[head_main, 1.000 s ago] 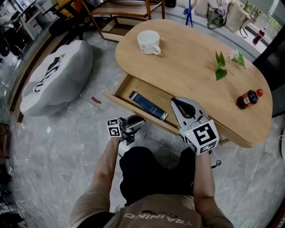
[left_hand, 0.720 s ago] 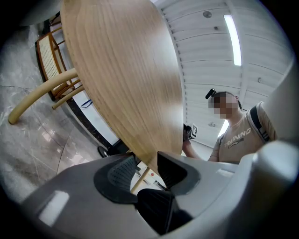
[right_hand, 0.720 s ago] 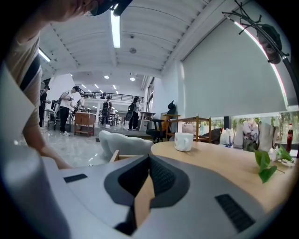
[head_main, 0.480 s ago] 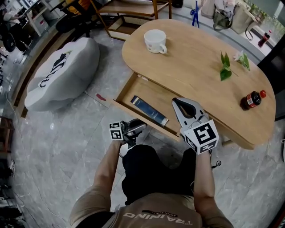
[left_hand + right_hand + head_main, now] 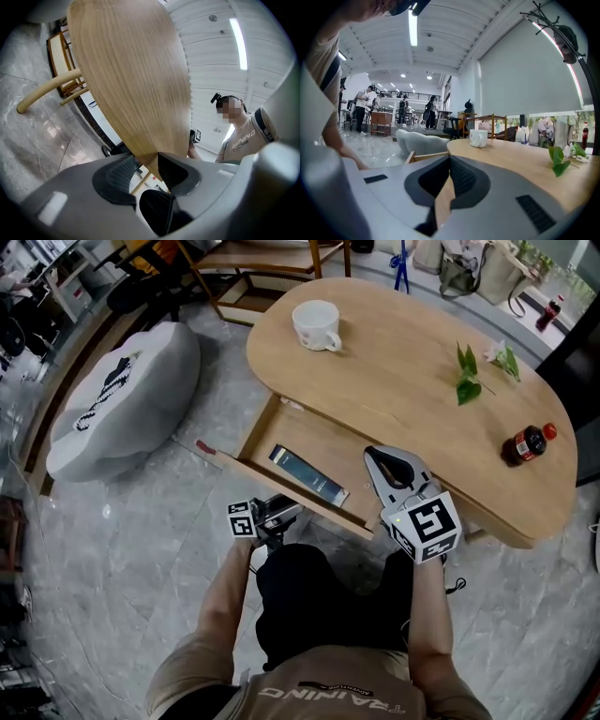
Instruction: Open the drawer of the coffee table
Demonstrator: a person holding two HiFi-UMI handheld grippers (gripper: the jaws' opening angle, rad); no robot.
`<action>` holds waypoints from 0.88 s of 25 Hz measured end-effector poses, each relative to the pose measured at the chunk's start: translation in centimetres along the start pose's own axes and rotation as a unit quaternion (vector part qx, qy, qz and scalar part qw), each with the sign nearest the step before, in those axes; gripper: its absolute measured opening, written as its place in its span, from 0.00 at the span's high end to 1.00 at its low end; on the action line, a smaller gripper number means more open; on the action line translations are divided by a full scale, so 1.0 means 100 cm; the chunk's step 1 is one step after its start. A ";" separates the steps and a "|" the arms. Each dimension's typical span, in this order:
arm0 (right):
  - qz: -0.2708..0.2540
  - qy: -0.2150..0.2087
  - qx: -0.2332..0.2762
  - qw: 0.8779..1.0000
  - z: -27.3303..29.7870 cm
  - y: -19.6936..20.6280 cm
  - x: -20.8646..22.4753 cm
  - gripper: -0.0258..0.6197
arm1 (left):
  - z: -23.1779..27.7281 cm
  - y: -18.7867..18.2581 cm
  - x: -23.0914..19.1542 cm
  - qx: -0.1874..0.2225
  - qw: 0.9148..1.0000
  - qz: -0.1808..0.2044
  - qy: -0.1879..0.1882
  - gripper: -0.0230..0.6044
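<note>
Seen from overhead: rounded light-wood counter (image 5: 403,371) on a grey marble floor (image 5: 112,559), with its drawer (image 5: 314,439) standing well open on the near side, below the counter's edge. Inside the drawer, a dark blue book (image 5: 307,475) lying flat and slantwise, close to the front panel (image 5: 234,464). On the counter top, well apart from one another: white mug (image 5: 316,326) at the far left, leafy green sprig (image 5: 466,379) toward the far right, small dark bottle with a red cap (image 5: 525,443) near the right edge. On the floor left of the counter, a plump grey cushion seat (image 5: 122,399).

Left tongs (image 5: 275,512) low at the near edge of the drawer's front panel, clamped on it. Through the left tongs' own camera: broad wooden panel rising away from between the two dark pads (image 5: 173,169), its edge pinched there, with ceiling lights and a person in a beige shirt (image 5: 243,136) beyond.

Right tongs (image 5: 375,454) held above the drawer's right end, tips beside the counter's edge, closed and holding nothing. Through the right tongs' own camera: tips touching, only a sliver of wood showing behind the slit lower down, the counter top stretching ahead with the mug and green leaves on it.
</note>
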State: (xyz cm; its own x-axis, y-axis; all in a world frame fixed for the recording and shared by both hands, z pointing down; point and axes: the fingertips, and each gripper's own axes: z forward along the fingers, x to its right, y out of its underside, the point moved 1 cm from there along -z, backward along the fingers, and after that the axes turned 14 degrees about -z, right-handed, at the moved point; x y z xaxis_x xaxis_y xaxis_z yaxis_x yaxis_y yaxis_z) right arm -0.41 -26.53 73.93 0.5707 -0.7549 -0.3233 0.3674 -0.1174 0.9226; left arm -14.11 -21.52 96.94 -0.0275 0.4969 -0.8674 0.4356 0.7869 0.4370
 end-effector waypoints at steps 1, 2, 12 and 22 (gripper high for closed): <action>0.000 0.000 0.000 1.000 0.001 0.000 0.000 0.95 | -0.001 0.000 0.001 -0.001 1.000 0.005 -0.005 0.74; 0.000 0.001 0.001 1.000 0.001 0.000 0.000 0.95 | -0.002 0.001 0.001 -0.002 1.000 0.010 -0.012 0.74; 0.018 0.004 0.006 1.000 0.003 0.009 0.003 0.95 | -0.025 -0.006 0.029 -0.009 0.990 0.080 -0.112 0.74; -0.002 0.001 0.005 1.000 0.011 0.000 -0.004 0.95 | -0.026 -0.060 0.128 -0.076 0.912 0.263 -0.306 0.75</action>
State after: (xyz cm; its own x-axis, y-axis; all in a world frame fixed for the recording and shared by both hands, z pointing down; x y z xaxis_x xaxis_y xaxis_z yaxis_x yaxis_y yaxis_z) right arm -1.39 -26.92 74.32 0.5707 -0.7532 -0.3270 0.3614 -0.1271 0.9237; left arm -19.42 -18.95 83.82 0.6763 0.5597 -0.4789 0.1135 0.5632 0.8185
